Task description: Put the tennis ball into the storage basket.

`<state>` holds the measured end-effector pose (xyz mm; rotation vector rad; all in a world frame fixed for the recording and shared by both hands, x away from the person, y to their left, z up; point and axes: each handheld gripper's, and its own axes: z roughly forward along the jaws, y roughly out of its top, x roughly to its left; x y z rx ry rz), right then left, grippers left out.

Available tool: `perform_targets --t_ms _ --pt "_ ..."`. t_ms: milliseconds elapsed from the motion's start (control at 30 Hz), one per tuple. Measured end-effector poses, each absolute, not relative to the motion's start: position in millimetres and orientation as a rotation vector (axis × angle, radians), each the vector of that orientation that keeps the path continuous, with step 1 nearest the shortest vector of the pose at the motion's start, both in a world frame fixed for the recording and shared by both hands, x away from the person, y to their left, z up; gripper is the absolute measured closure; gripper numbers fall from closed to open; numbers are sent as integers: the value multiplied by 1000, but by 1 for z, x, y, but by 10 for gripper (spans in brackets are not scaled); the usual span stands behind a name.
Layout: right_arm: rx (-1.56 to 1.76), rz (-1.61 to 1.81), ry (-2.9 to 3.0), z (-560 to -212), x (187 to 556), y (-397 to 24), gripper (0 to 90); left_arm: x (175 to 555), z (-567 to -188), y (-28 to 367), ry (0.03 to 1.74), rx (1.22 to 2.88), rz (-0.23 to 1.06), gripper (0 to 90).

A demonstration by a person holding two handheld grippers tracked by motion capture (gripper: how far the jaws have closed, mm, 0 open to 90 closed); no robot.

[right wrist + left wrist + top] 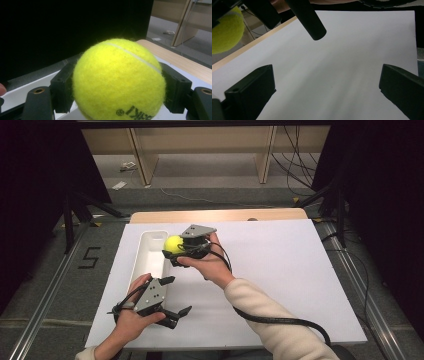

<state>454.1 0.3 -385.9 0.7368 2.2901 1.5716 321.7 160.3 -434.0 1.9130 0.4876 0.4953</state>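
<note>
A yellow tennis ball is clamped between the jaws of my right gripper, held above the far right corner of a long white tray. In the right gripper view the ball sits squarely between the two black jaws of that gripper. My left gripper rests low near the table's front left, just right of the tray's near end, open with nothing between its jaws. In the left gripper view this gripper looks across bare white sheet, with the ball at the upper left.
A white sheet covers most of the table; a strip of wooden tabletop shows at the far edge. The right gripper's cable trails over the front right of the sheet. Black stands and floor cables lie beyond the table.
</note>
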Motion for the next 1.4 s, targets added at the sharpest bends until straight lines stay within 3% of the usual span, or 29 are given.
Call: perform_targets --t_ms 1400 --pt "720 1574 2291 -379 459 12 265 321 -434 160 481 1917 499 0"
